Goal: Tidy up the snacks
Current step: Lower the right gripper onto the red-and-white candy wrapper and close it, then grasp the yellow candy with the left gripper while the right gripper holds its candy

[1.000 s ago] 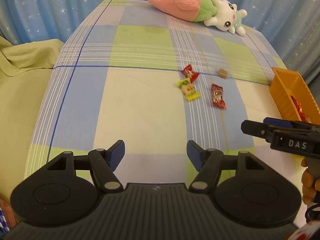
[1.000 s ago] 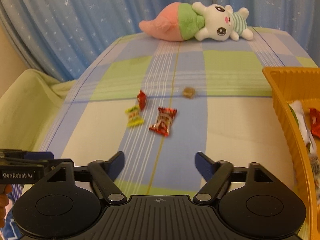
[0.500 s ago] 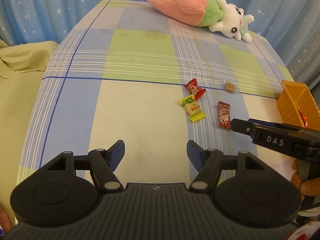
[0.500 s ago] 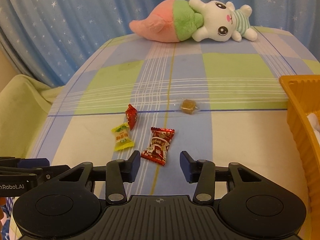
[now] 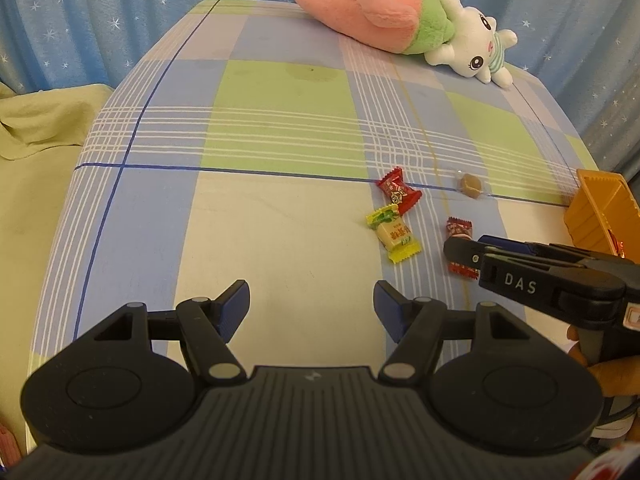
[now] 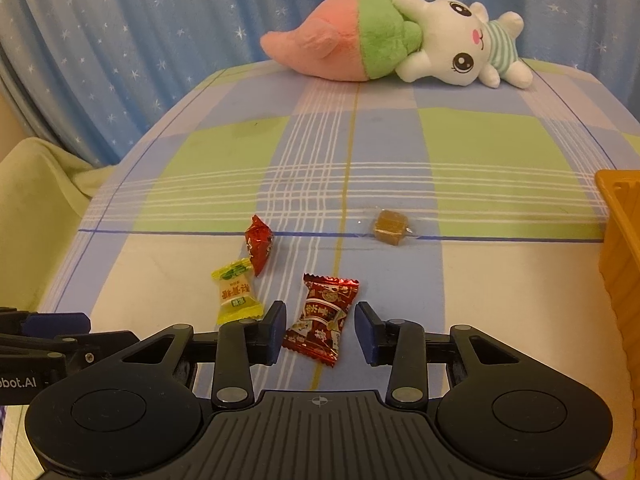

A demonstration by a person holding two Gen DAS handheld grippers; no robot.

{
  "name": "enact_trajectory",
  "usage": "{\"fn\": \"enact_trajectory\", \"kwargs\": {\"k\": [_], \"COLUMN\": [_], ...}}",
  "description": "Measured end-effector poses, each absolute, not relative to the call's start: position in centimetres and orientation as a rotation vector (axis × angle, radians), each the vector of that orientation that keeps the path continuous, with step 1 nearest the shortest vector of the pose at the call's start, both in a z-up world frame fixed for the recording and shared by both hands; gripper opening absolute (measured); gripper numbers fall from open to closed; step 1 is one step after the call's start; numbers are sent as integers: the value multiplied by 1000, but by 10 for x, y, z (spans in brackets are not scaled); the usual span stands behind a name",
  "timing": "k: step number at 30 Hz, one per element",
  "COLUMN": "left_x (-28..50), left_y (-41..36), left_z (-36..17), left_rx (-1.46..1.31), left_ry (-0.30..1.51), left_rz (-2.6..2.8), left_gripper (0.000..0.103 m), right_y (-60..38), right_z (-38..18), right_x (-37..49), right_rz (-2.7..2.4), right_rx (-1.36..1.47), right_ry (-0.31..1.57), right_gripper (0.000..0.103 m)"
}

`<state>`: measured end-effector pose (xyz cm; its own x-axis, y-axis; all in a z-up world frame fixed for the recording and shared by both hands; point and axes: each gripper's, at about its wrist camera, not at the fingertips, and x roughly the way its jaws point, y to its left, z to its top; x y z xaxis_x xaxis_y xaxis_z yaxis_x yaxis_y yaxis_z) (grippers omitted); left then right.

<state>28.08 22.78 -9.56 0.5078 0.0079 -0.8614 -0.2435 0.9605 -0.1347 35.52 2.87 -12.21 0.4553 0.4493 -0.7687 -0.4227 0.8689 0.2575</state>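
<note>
Ahead of both grippers, a checked tablecloth [image 6: 360, 140] over the table; at its far end, a plush rabbit [image 6: 400, 40] lying on its side against a starry blue curtain [image 6: 120, 40]; off to the right of the right gripper, touching the cloth's edge, an orange basket [image 6: 620, 248]; left gripper [image 5: 311, 307] hovering above bare cloth, fingers wide apart and holding nothing; right gripper [image 6: 320, 332] low over the cloth, fingers apart, straddling a dark red candy [image 6: 322, 318] without touching it; just left of its left finger, a yellow candy [image 6: 236, 296]; beyond that, touching it, a bright red candy [image 6: 258, 244]; farther ahead and slightly right, well apart, a brown candy [image 6: 390, 227] in clear wrap.
</note>
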Motion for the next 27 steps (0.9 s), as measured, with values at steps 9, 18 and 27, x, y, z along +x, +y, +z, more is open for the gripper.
{"fn": "enact_trajectory", "kwargs": {"k": [9,18,27], "left_x": [292,314,344], "left_y": [220,199,181], "left_z": [-99,-107,-120], "left_rx": [-250,-252,-192], "left_ry": [1017,981,977], "left_rz": [124,66,66], "left_gripper": [66,65,58], "right_y": [34,9,-24], "right_z": [-127,-120,-113], "right_x": [356,362,369], "right_rz": [543,492,431], "right_rx": [-26,37,122], "right_ry": [928,906,905], "right_gripper": [24,21,20]}}
